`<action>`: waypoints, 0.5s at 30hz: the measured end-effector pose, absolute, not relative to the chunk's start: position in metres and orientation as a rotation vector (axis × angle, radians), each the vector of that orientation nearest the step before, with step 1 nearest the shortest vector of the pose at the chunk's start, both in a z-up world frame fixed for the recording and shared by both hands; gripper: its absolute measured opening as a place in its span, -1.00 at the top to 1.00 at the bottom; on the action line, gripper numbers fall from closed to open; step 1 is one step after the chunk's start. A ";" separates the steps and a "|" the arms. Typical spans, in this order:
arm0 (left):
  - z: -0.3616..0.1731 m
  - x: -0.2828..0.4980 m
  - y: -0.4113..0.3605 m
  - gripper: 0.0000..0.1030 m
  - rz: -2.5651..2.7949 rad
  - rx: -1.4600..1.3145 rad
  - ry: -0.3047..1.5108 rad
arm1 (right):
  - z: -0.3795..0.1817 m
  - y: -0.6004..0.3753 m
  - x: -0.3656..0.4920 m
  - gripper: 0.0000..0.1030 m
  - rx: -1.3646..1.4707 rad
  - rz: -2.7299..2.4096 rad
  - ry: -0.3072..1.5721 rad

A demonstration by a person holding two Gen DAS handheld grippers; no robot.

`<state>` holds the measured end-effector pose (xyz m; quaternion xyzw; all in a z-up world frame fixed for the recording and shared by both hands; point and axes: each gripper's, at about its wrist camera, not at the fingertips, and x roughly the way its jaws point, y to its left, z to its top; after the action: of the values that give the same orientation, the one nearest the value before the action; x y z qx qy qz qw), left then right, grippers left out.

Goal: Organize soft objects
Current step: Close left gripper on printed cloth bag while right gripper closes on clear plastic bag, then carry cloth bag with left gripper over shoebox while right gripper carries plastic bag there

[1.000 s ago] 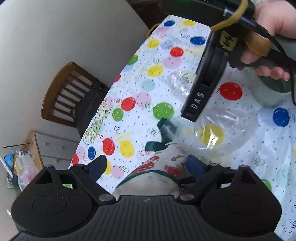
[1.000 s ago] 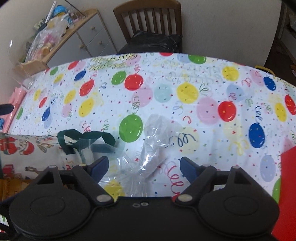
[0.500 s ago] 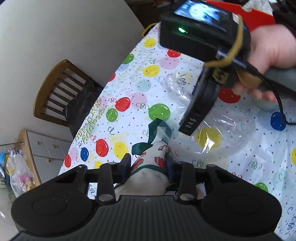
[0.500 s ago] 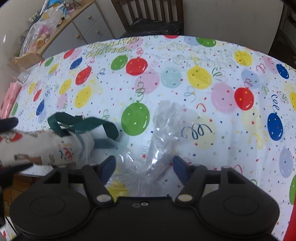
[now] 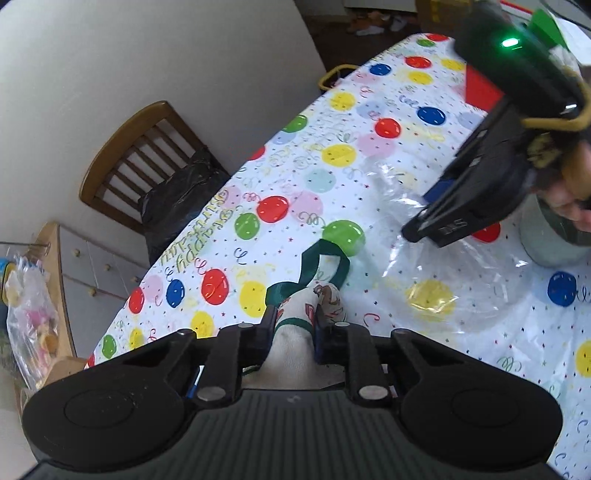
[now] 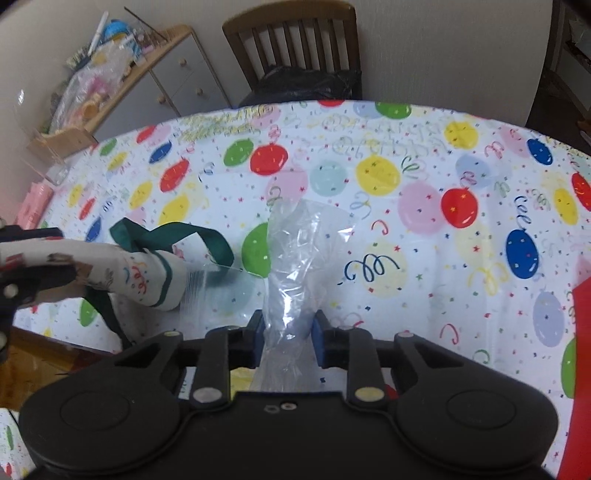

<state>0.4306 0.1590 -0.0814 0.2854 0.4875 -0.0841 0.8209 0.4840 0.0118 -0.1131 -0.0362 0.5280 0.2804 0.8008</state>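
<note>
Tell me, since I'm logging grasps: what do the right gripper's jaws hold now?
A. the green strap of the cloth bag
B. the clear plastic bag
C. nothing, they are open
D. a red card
B: in the right wrist view the right gripper has its jaws shut on the bunched clear plastic bag, while the printed cloth bag sits in the left gripper.

Wooden chair (image 6: 291, 40) w/ black bag, drawer unit (image 6: 177, 81) by beige wall.

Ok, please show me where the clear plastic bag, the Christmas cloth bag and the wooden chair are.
clear plastic bag (image 6: 299, 258), right wrist view, crumpled middle.
Christmas cloth bag (image 6: 122, 273), right wrist view, printed cloth.
wooden chair (image 6: 295, 33), right wrist view, slatted back.
</note>
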 end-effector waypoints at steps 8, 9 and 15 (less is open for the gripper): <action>-0.058 0.431 0.164 0.67 -0.123 0.541 0.990 | -0.077 -0.015 0.471 0.54 -0.018 0.629 1.078; -0.054 0.430 0.163 0.67 -0.118 0.535 0.979 | -0.072 -0.018 0.468 0.54 -0.014 0.634 1.069; -0.023 0.420 0.158 0.67 -0.081 0.506 0.899 | -0.038 -0.041 0.453 0.54 -0.003 0.644 0.999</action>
<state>0.4196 0.1581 -0.0233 0.2418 0.4299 -0.0388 0.8690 0.4531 -0.0415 -0.0383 -0.0014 0.4707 0.3036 0.8284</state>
